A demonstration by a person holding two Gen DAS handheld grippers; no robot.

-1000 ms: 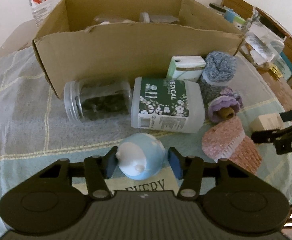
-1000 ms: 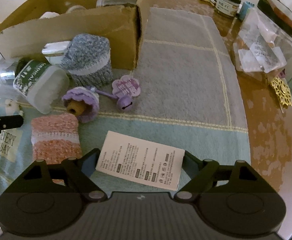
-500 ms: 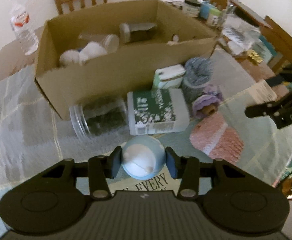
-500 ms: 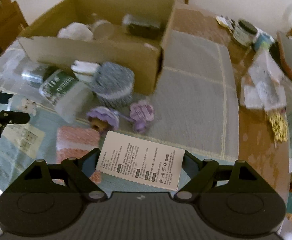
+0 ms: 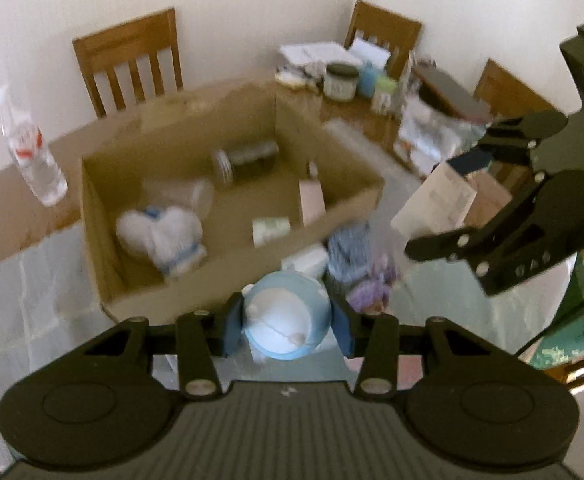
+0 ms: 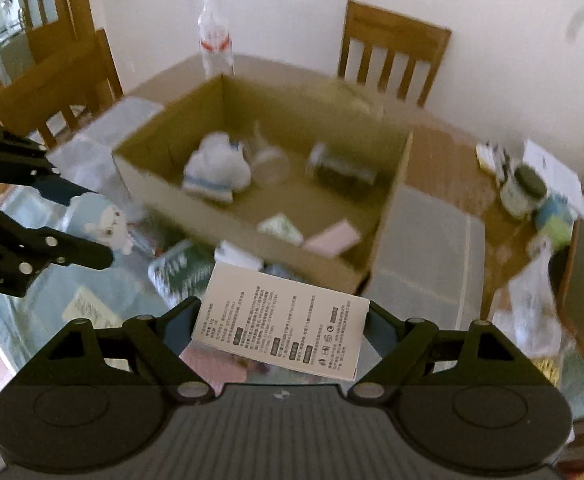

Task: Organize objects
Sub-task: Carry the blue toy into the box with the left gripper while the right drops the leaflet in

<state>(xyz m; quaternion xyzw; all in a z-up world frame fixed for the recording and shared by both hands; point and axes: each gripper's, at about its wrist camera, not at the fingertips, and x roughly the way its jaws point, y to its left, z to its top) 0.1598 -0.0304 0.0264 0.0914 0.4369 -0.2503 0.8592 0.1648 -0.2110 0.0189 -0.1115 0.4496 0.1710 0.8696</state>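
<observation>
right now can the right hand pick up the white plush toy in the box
Probably not yet: the right tongs are already shut on a white carton. The way itself looks free, since the cardboard box is open on top and the plush toy lies uncovered.

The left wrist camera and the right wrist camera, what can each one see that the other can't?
Only the left wrist view shows the round blue toy from the front, clamped in the left gripper. Only the right wrist view shows the printed side of the white box that the right gripper holds, and a door with glass panes. Both show the cardboard box with a white plush toy inside.
</observation>
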